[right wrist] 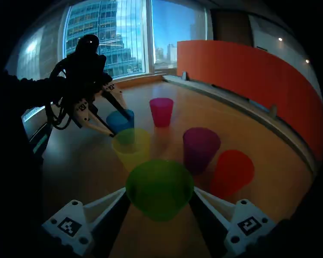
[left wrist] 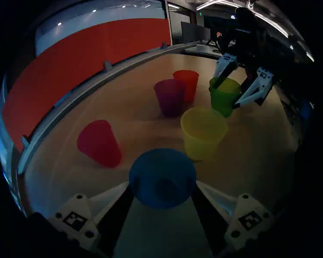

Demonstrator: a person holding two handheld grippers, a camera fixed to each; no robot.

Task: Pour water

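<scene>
Grip: left tongs [left wrist: 163, 184], blue cup [left wrist: 163, 177] | right tongs [right wrist: 159, 190], green cup [right wrist: 159, 185], seemingly | right gripper view: windows [right wrist: 118, 38]

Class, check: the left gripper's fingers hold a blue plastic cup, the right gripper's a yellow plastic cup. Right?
No. The fingers of the right gripper hold the green plastic cup, not the yellow plastic cup, as the right gripper view shows. The left gripper does hold the blue plastic cup.

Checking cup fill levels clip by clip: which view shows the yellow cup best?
Left gripper view: the yellow cup stands close and nearly whole, with its open rim and inside visible. The right gripper view shows it farther off, its base partly behind the green cup.
</scene>
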